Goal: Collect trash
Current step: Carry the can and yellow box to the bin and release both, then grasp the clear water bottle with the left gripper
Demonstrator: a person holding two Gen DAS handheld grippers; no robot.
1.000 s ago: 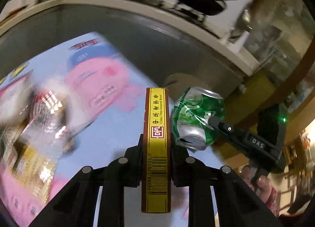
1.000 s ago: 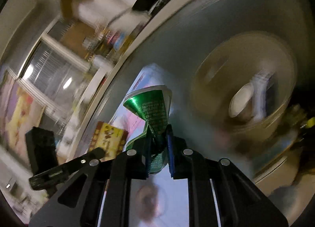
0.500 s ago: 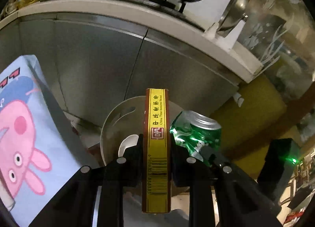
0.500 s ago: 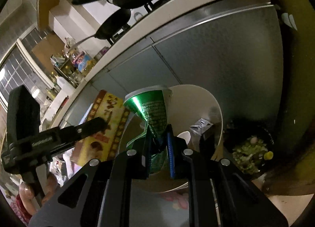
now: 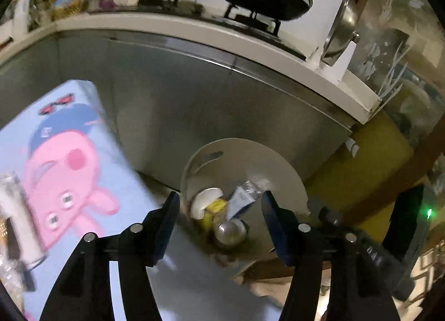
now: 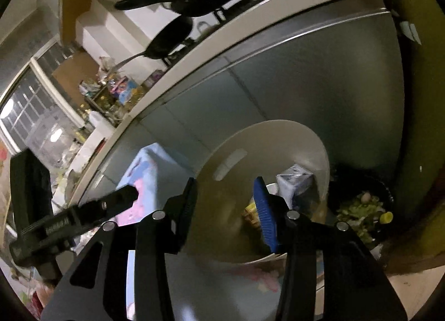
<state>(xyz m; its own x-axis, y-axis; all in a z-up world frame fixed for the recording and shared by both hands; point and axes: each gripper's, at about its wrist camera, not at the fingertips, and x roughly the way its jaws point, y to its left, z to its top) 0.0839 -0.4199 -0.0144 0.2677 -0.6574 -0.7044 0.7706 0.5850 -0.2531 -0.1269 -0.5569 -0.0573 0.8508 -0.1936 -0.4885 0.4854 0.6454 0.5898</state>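
Both grippers hang over the white bin (image 5: 250, 154), and both sets of jaws are opening. The left gripper (image 5: 218, 205) has its fingers spread wide with nothing gripped between them; through the gap you look straight down into the bin. There lies the trash: a yellow box (image 5: 212, 209), a silver can end (image 5: 229, 230), a grey carton (image 5: 240, 200) and a white cup (image 5: 204, 201). The right gripper (image 6: 226, 204) is parting too, blue pad (image 6: 265, 218) on one side, and its fingers grip nothing, only the bin's inner wall showing behind. The bin stands against the steel cabinet front (image 5: 194, 103), beside the cartoon-pig tablecloth (image 5: 61, 170). A dark bowl of food scraps (image 6: 361, 209) sits just to the bin's right.
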